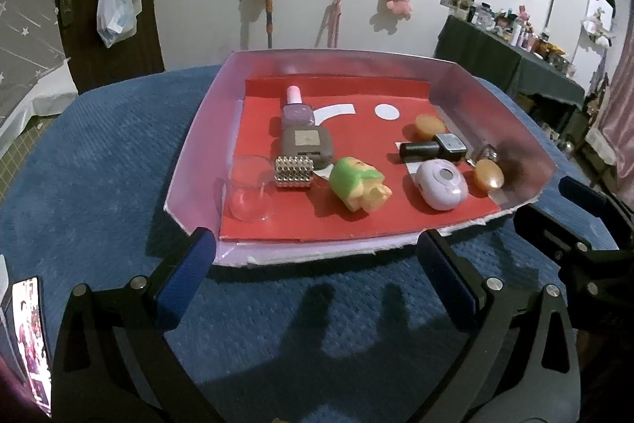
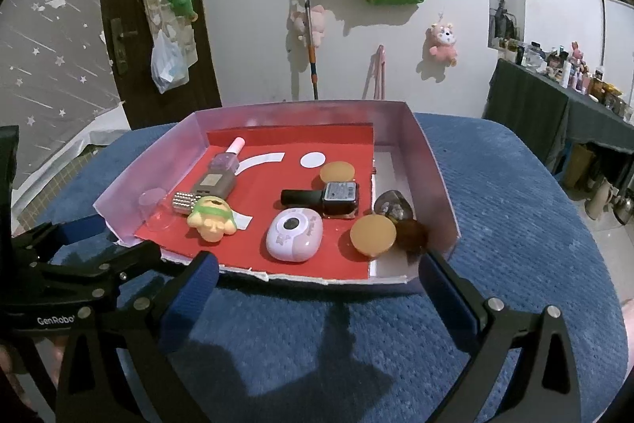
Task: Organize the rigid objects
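Both jaws wide apart, empty: left gripper (image 1: 317,256), right gripper (image 2: 317,276), over blue quilted cloth (image 2: 495,224). Shallow red-floored cardboard tray (image 1: 198,121) holds glossy bottles, clear cup (image 1: 247,193), rubbery figurine (image 2: 212,219), lilac oval case (image 2: 293,232).

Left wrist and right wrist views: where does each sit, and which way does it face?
Left wrist: on the left gripper, before the tray, facing it; own open fingers show, the other gripper at right.
Right wrist: on the right gripper, facing the tray; open fingers, other gripper at left.
Shared: tray, toy, blue cloth.
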Demonstrator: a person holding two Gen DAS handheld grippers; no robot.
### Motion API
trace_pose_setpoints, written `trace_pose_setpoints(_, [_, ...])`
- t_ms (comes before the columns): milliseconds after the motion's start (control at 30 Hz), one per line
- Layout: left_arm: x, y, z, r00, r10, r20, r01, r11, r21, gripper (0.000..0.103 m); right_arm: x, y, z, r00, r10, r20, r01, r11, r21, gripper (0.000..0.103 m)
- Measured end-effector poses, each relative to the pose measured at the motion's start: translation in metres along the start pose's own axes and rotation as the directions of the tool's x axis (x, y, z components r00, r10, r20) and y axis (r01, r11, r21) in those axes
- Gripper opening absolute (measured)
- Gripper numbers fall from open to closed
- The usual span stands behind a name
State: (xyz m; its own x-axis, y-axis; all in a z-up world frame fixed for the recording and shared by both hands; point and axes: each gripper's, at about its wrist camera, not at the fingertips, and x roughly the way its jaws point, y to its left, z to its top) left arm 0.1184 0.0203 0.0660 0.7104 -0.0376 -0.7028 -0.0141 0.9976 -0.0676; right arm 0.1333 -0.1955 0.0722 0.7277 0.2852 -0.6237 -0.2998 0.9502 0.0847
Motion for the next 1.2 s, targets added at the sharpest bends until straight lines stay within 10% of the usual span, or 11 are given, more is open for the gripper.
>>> trace_pose_setpoints(1200, [0.015,-0.009,-0.056,0.994,-0.002,-0.110,0.001,1.000,-0.004,0.103,0.010,-0.021,-0.063,0.990,-0.038,-0.134,0.043,0.998,0.035,0.103])
